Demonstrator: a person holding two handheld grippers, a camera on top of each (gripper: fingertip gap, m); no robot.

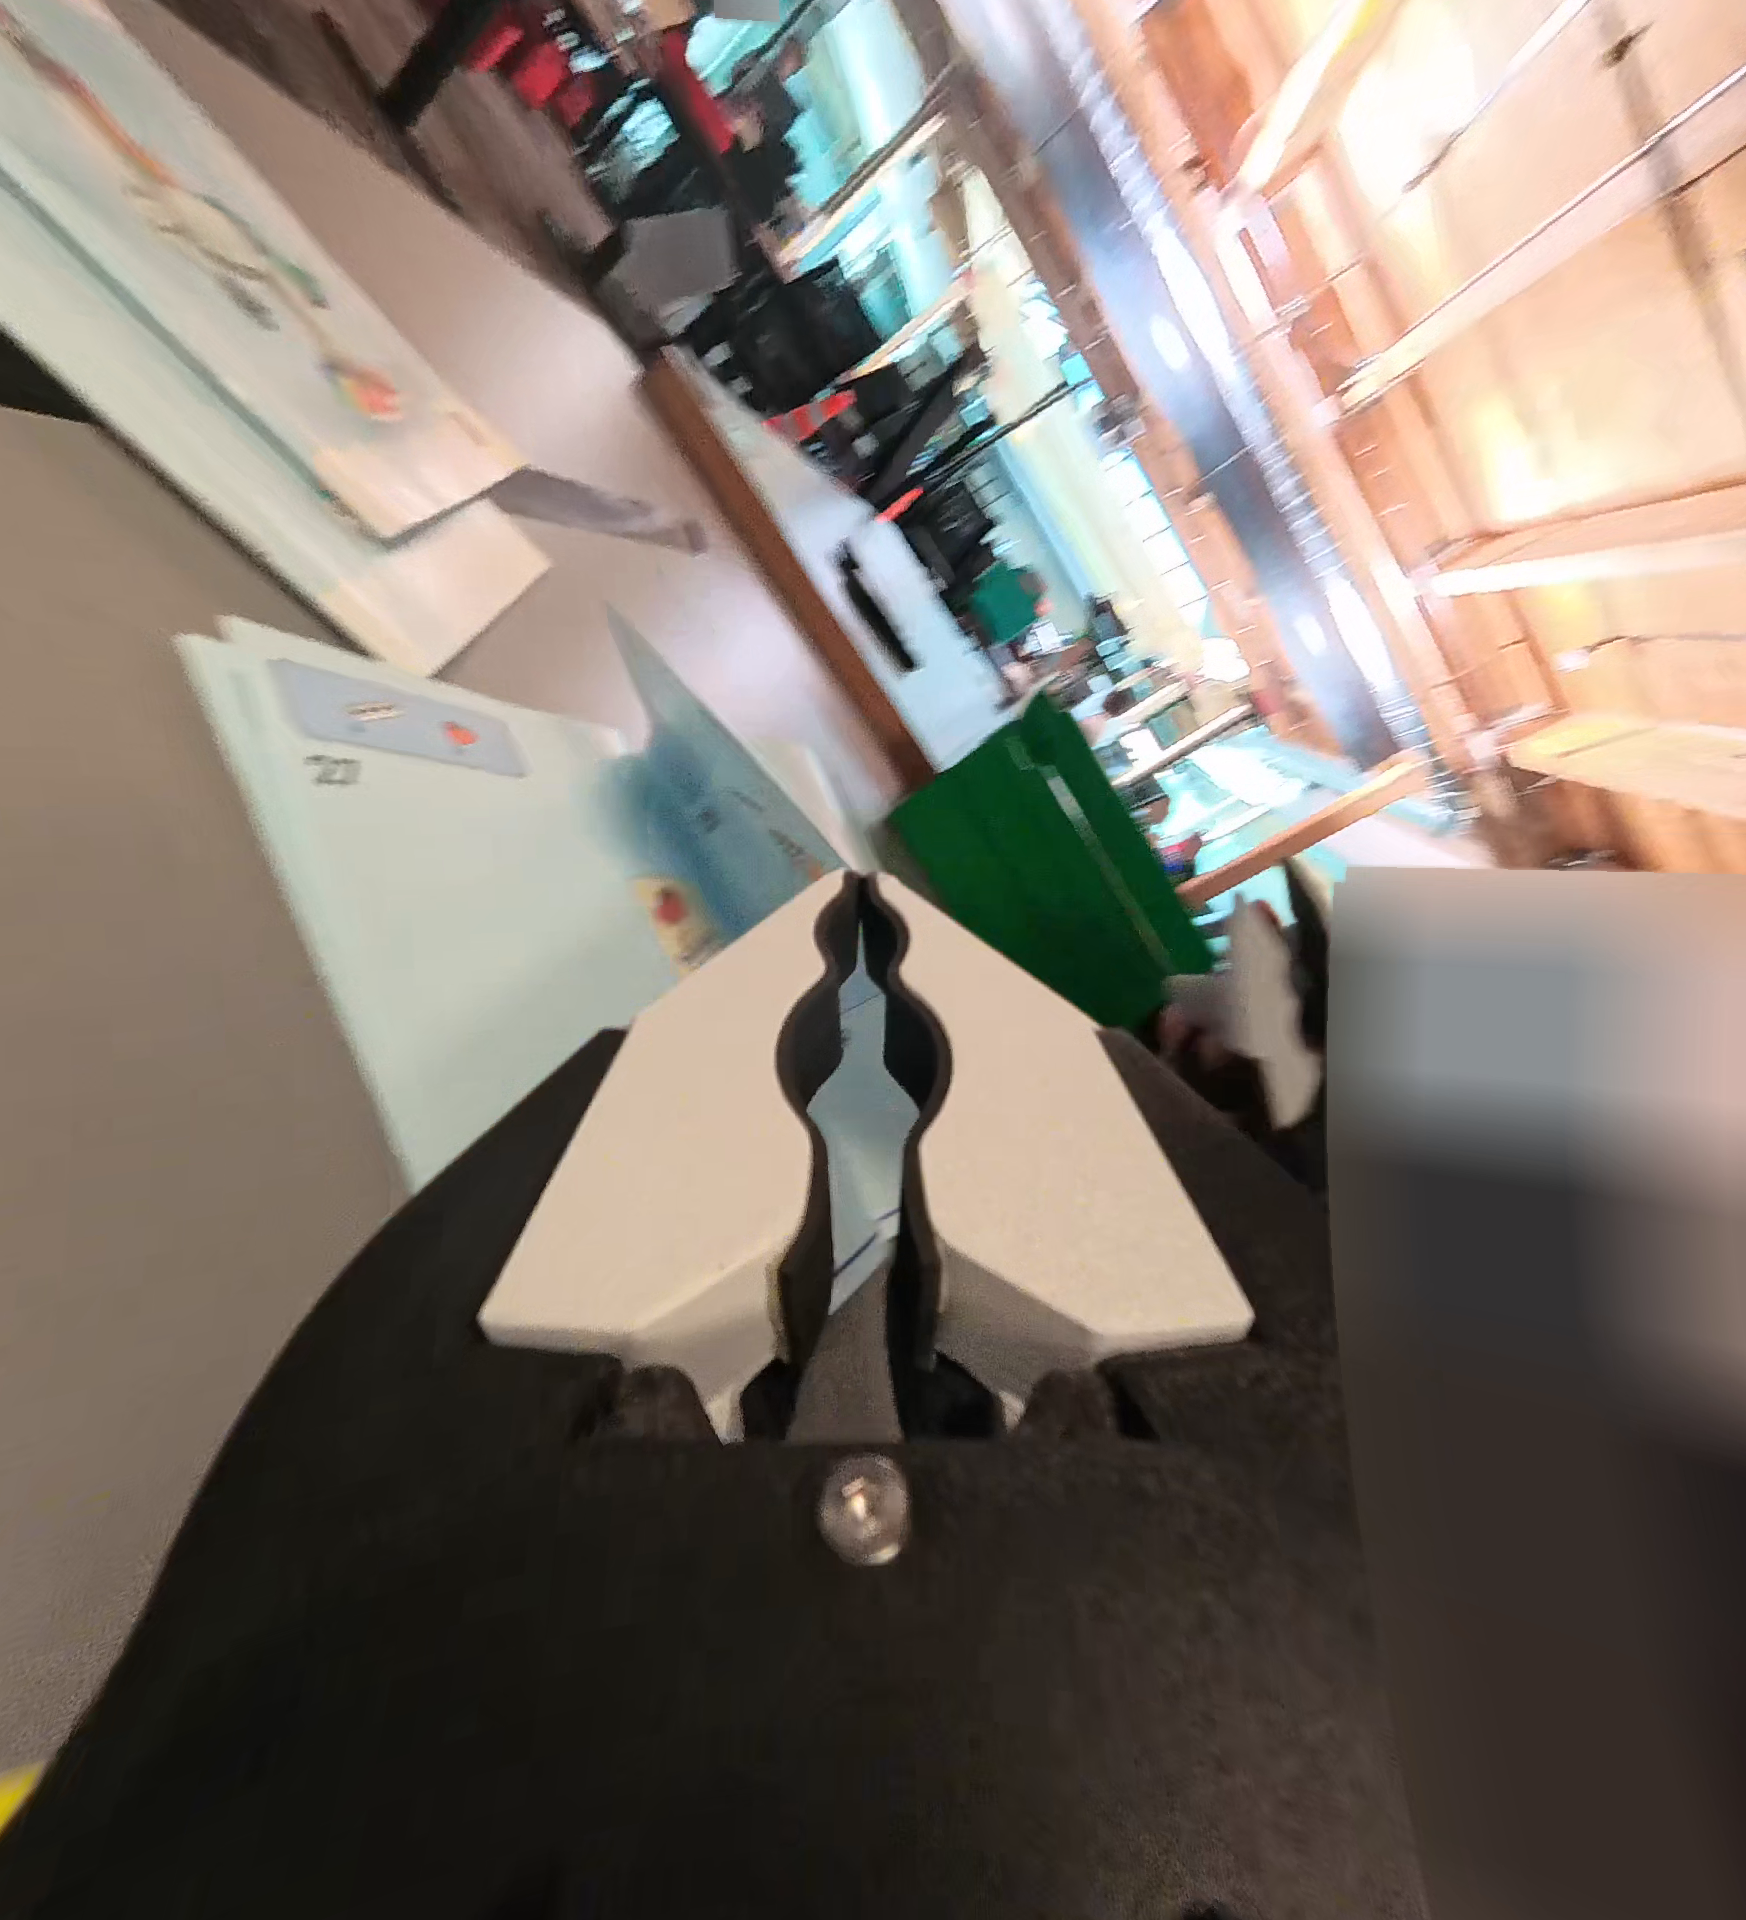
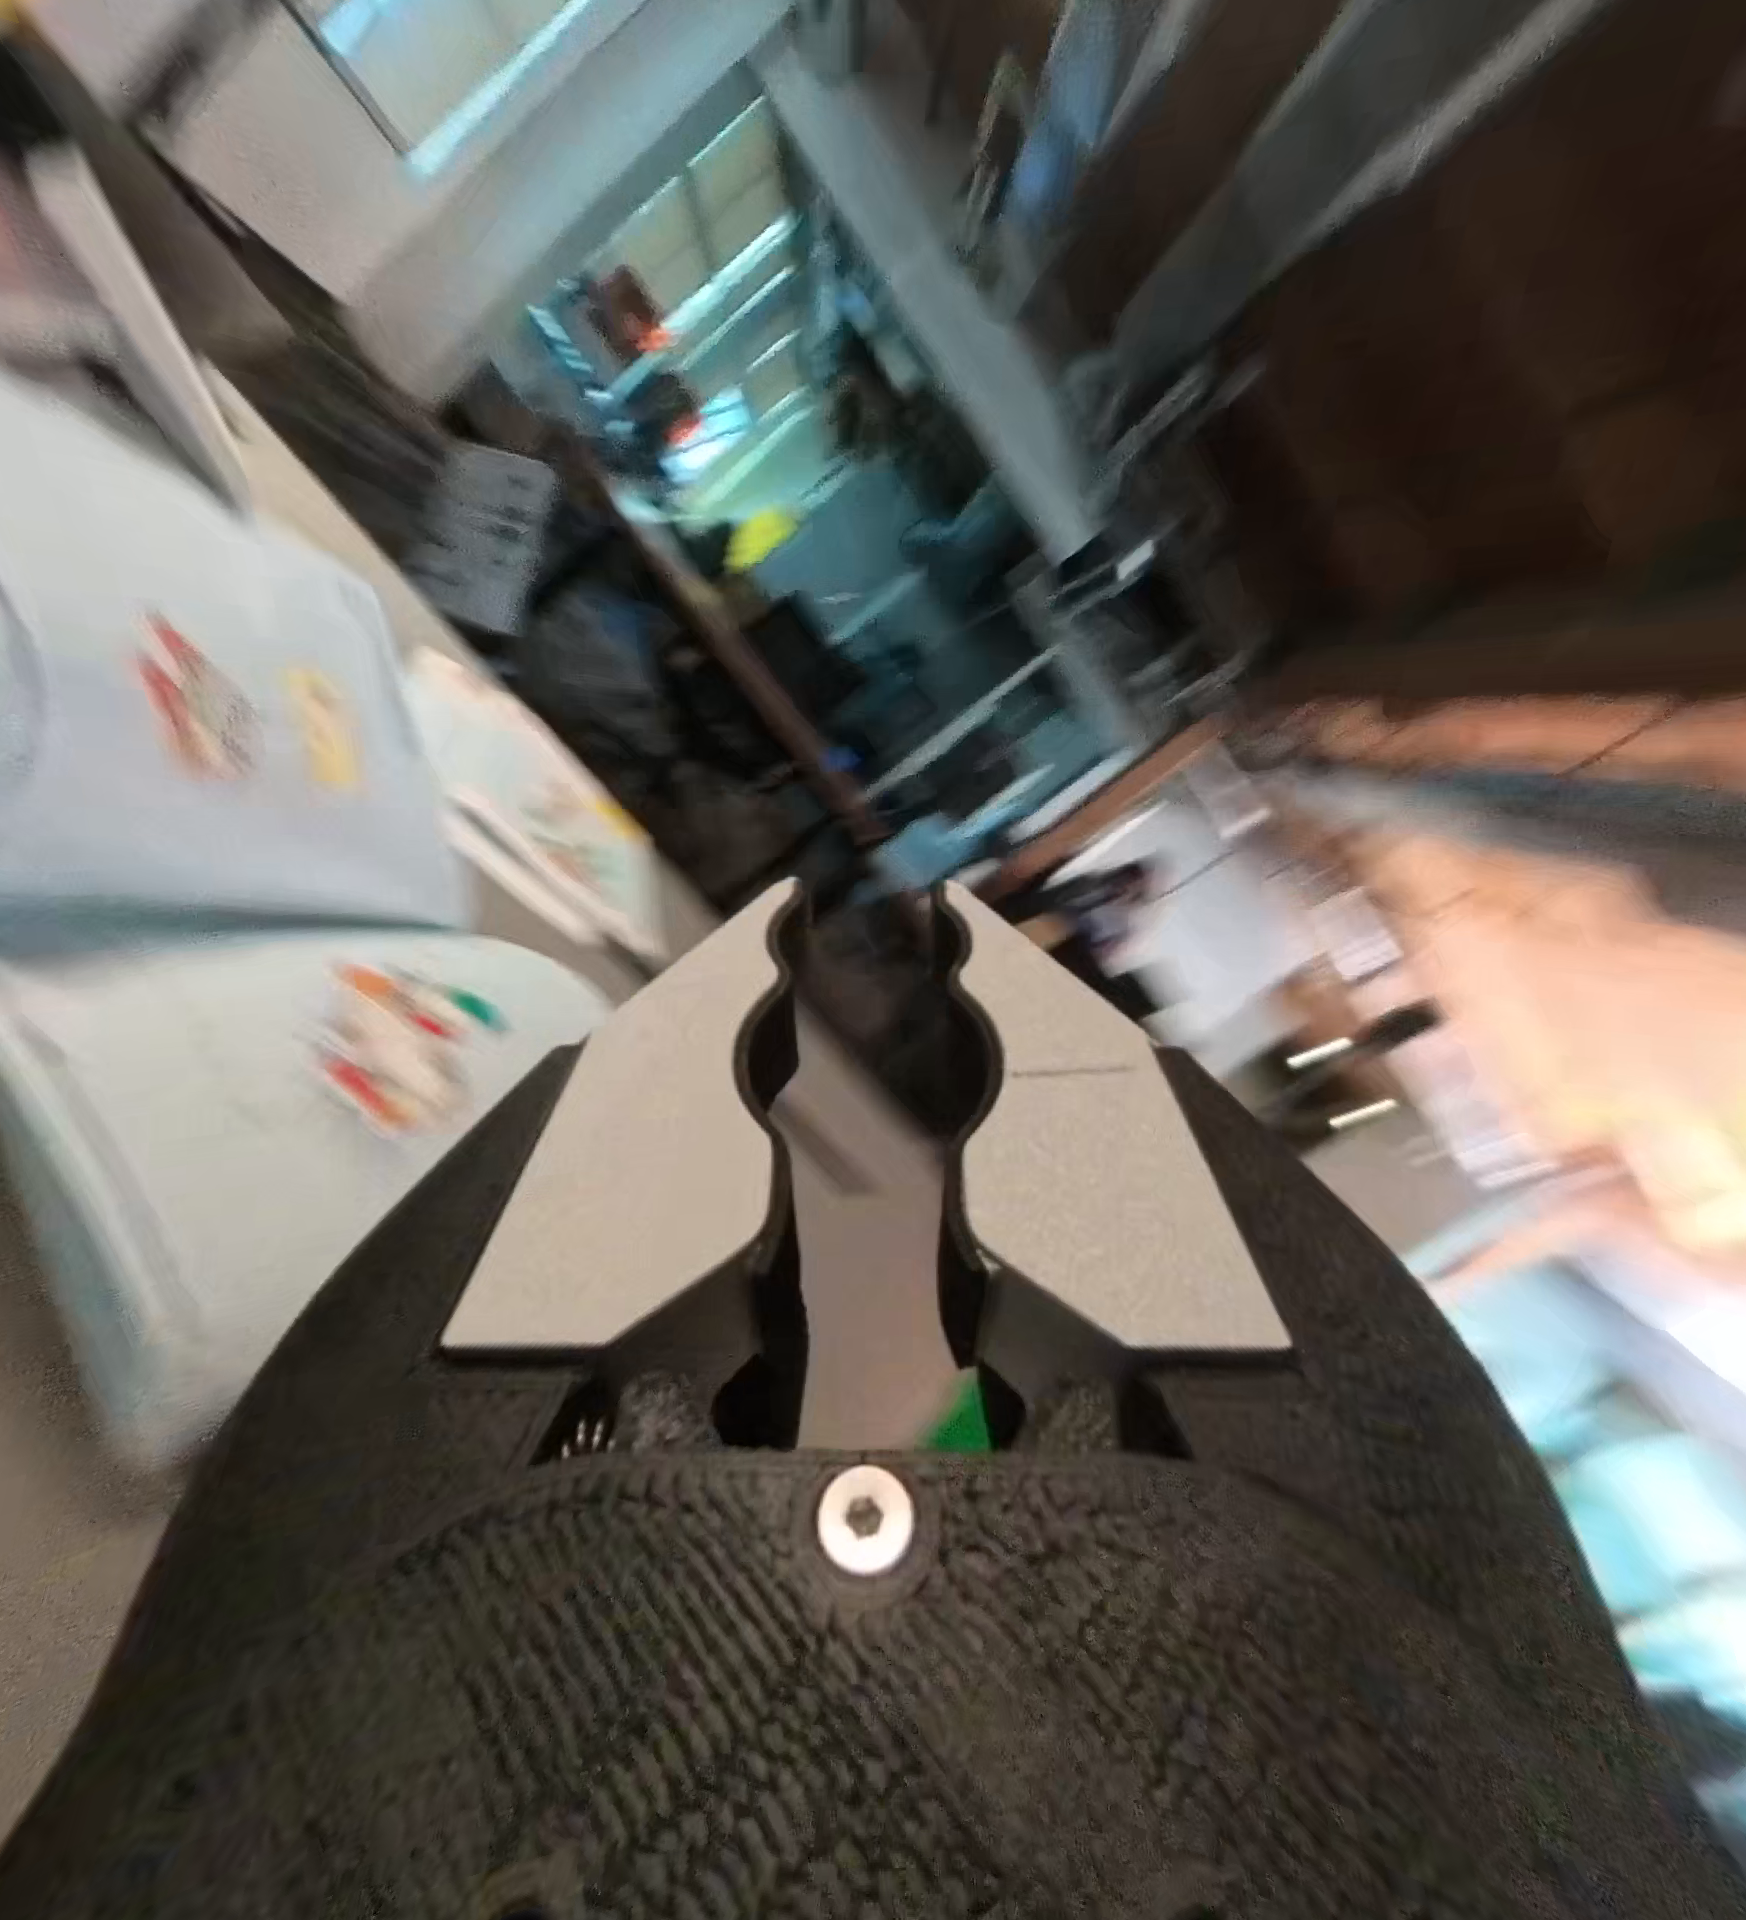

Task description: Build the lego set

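In the left wrist view an open instruction booklet [image 1: 453, 894] lies on the grey table [image 1: 69, 935]. One of its pages [image 1: 713, 769] stands lifted and runs into my left gripper's [image 1: 861, 883] tips, which are shut on it; light blue paper shows in the gap between the fingers. In the right wrist view my right gripper [image 2: 871, 896] is slightly open and empty, held above the table. The view is motion-blurred. Open booklet pages [image 2: 225, 727] with coloured pictures lie to its left. No loose bricks show clearly.
A second open booklet [image 1: 225, 291] lies farther back left on the table. A green box [image 1: 1035, 873] stands just beyond the left gripper's tips. A white-and-black shape [image 1: 1269, 1008], perhaps the other gripper, is right of it. The room behind is blurred. My right fingertips sit around 20 centimetres from my left ones.
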